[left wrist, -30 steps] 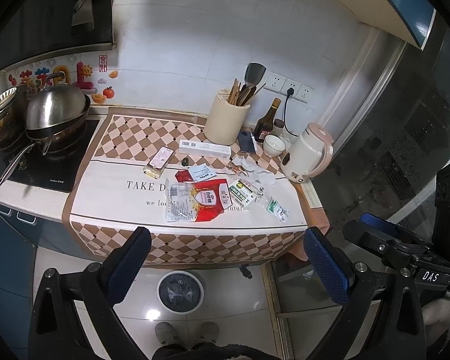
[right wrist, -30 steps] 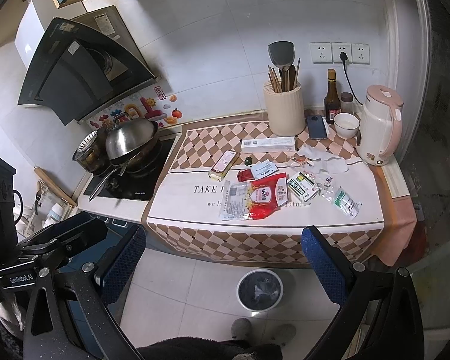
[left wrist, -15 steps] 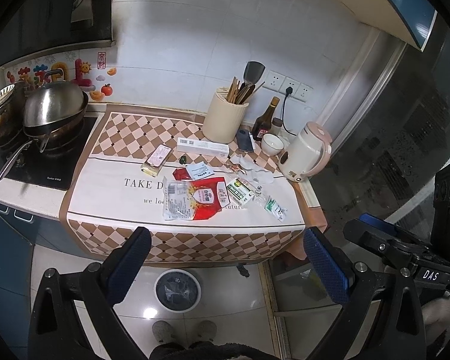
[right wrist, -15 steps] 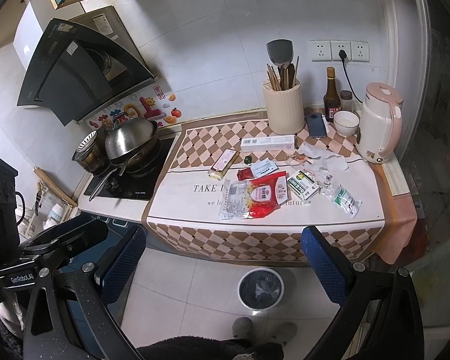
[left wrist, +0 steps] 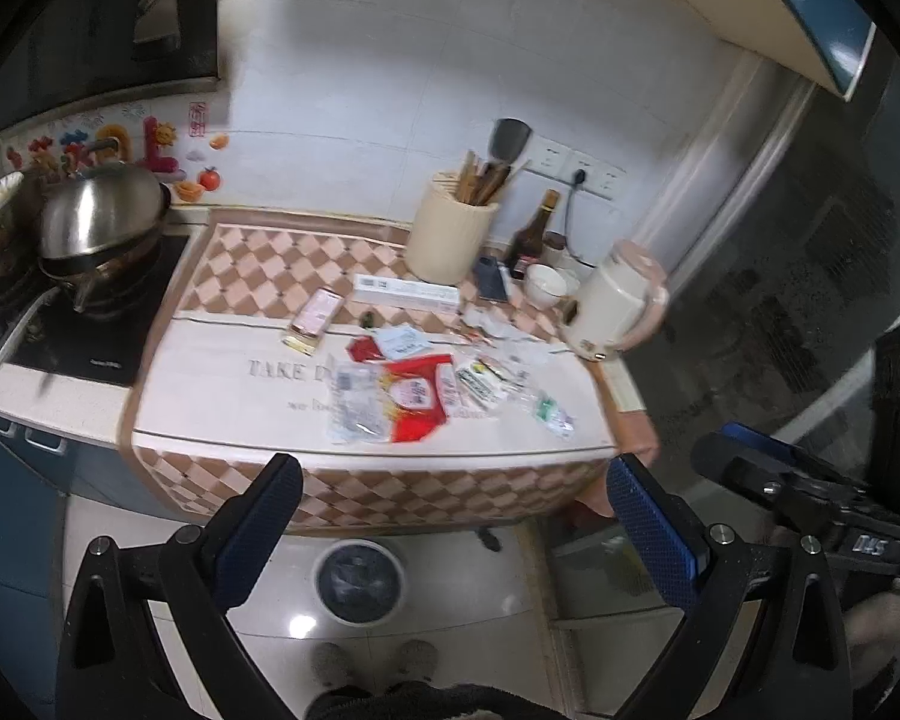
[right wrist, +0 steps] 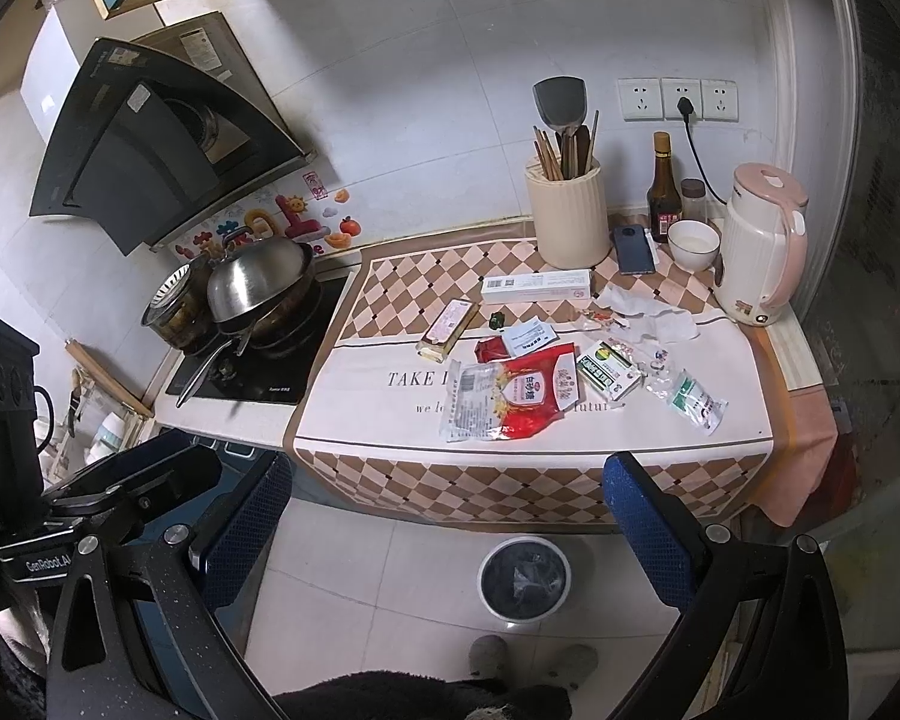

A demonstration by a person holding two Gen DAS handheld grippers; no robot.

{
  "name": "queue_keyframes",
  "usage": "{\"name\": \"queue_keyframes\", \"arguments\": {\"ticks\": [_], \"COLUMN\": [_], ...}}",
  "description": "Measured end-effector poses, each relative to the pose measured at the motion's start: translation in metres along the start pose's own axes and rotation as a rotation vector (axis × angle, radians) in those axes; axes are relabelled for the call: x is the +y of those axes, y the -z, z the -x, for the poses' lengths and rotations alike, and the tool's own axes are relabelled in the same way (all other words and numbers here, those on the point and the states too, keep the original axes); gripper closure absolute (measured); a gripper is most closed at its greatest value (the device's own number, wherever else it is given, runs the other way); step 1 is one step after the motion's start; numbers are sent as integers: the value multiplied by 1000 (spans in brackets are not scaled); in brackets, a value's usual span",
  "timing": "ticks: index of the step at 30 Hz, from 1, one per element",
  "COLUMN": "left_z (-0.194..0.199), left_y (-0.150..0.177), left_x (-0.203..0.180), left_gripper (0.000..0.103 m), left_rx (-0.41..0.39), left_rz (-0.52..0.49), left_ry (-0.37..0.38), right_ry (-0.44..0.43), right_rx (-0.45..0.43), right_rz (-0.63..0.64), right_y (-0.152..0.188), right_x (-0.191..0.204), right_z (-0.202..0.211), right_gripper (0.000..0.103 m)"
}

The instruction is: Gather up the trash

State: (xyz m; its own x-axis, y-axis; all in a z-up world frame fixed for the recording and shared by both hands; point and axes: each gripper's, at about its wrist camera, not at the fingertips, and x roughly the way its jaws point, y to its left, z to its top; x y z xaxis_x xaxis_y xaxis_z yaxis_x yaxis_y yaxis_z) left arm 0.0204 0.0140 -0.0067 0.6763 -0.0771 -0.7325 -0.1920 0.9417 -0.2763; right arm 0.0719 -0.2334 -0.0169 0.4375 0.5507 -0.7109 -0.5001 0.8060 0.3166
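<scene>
Basically still pre-grasp: against the earlier frames nothing on the surface (right wrist: 354, 414) has moved, only the cameras have; the left view has crept closer and lower and is now motion-blurred, so that hand is travelling in, while the right view barely shifts. Task-wise that means approach only, zero items collected. Left to right on the surface: wok with steel lid (right wrist: 261, 282) on the hob, clear of the mess; pink snack bar packet (right wrist: 448, 327) on the checkered cloth; long white box (right wrist: 535, 286) behind it; small white sachet (right wrist: 529, 337) overlapping a red scrap; big red-and-clear bag (right wrist: 510, 399), lying flat at the centre near the front edge; green-and-white carton (right wrist: 608, 370) just right of it, touching or nearly so; crumpled tissue (right wrist: 648, 312) behind; clear green-print wrapper (right wrist: 693, 402) furthest right. Utensil pot, bottle, phone, bowl and kettle (right wrist: 759, 243) at the back look like keepers, not trash. Bin (right wrist: 524, 578) sits on the floor below the front edge, dark liner, looks empty from here. Left tool (left wrist: 450, 516) is spread wide, nothing between the pads; right tool (right wrist: 450, 516) likewise wide apart and empty, both hovering well short of the surface. My guess for first pick: the red bag, largest and nearest.
</scene>
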Motion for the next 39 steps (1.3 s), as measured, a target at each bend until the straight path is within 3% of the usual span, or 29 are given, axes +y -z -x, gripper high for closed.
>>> {"name": "queue_keyframes", "arguments": {"ticks": [4,6,11,14,18,23,25,29,33,36,37,38,39], "left_z": [-15,-30,-86,-135,-224,-352,-394,-471,-522,-538,-538,-537,-536], "left_y": [-11,-20,-41,-60,-85,-109,-115,-127,-129,-127,-129,-129,-128], "left_x": [11,25,73,90,106,130,138,154,165,168,170,172,174], "left_gripper": [0,0,0,0,0,0,1,3,7,25,39,41,41], "left_rx": [-100,-126,-89,-27,133,352,403,509,586,606,602,608,611], "left_rz": [-81,-89,-54,-78,-149,-142,-127,-88,-87,-95,-80,-50,-39], "left_ry": [-305,-405,-481,-533,-556,-539,-529,-463,-455,-438,-413,-376,-391], "right_ry": [28,78,190,256,302,327,321,293,265,258,255,250,244], "right_rx": [-28,-51,-61,-20,78,216,288,415,565,629,646,658,677], "right_rz": [-40,-59,-94,-51,50,233,326,493,690,834,886,911,930], "right_y": [-2,-4,-17,-39,-84,-149,-176,-209,-220,-216,-212,-210,-208], "right_x": [0,0,-9,-15,-29,-53,-67,-90,-102,-100,-98,-97,-95], "right_z": [-6,-14,-59,-104,-185,-310,-370,-473,-567,-611,-627,-636,-647], "right_gripper": [0,0,0,0,0,3,17,23,23,23,23,23,23]}}
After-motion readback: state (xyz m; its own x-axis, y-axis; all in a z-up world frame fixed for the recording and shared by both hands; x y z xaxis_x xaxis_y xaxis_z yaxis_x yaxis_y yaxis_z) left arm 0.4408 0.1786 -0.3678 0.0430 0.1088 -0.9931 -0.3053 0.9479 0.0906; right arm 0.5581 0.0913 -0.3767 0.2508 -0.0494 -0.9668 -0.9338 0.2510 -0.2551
